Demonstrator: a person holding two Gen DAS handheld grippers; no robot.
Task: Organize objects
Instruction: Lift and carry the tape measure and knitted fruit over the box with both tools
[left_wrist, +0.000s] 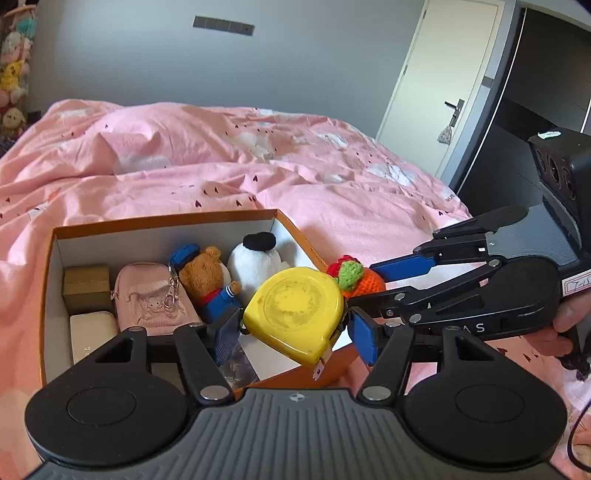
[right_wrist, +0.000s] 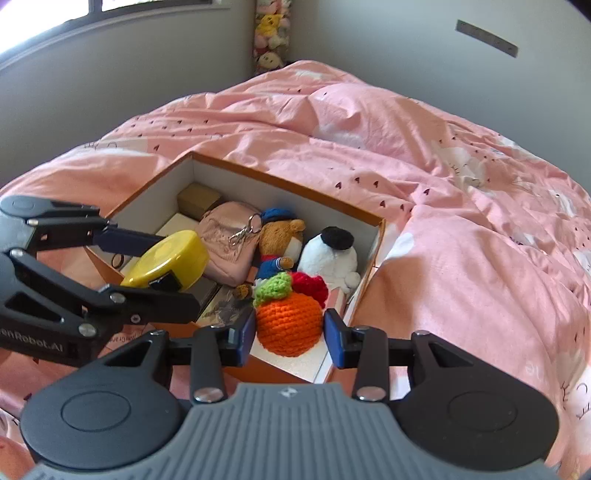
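The orange box (left_wrist: 162, 221) on the bed sits beneath both loads, ready for dropping in: the left gripper (left_wrist: 291, 325) clamps the yellow tape measure (left_wrist: 295, 310) over its near edge, while the right gripper (right_wrist: 290, 332) apparently pinches the crocheted orange (right_wrist: 288, 321).

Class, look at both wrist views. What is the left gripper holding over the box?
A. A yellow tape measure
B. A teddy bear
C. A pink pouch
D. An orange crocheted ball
A: the left gripper is shut on the yellow tape measure, while the right gripper holds the crocheted ball.
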